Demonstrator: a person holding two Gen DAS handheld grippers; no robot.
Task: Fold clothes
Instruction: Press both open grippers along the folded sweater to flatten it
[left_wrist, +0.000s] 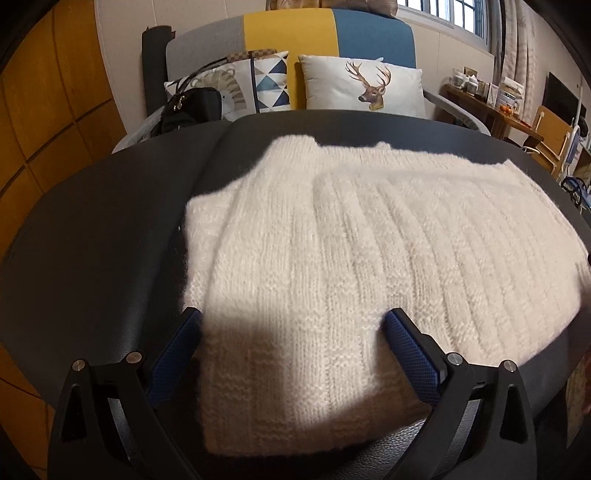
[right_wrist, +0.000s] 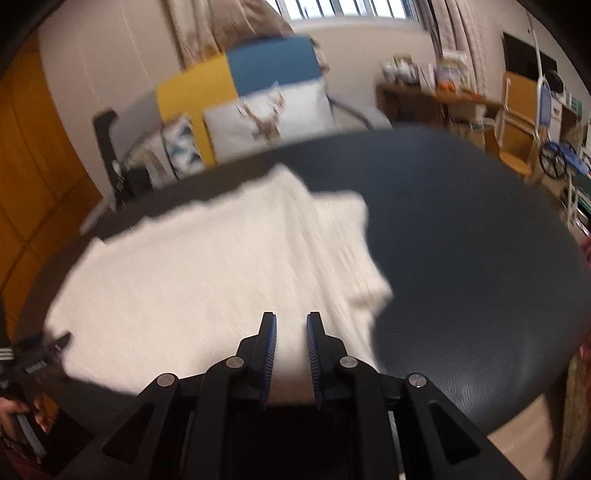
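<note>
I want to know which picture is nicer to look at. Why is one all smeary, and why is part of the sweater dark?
Right wrist view: the white sweater and the deer pillow are streaked by motion blur. Left wrist view: sharp, its knit ribs clear, but a shadow darkens the sweater's near end between the left gripper's fingers. Both views: the fisheye lens bends the black table round.

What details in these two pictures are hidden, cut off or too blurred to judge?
- Left wrist view: the white knitted sweater is cut off at the right edge; the left gripper covers its near corners.
- Right wrist view: motion blur hides the sweater's knit and folds.
- Right wrist view: whether the right gripper pinches fabric is unclear.
</note>
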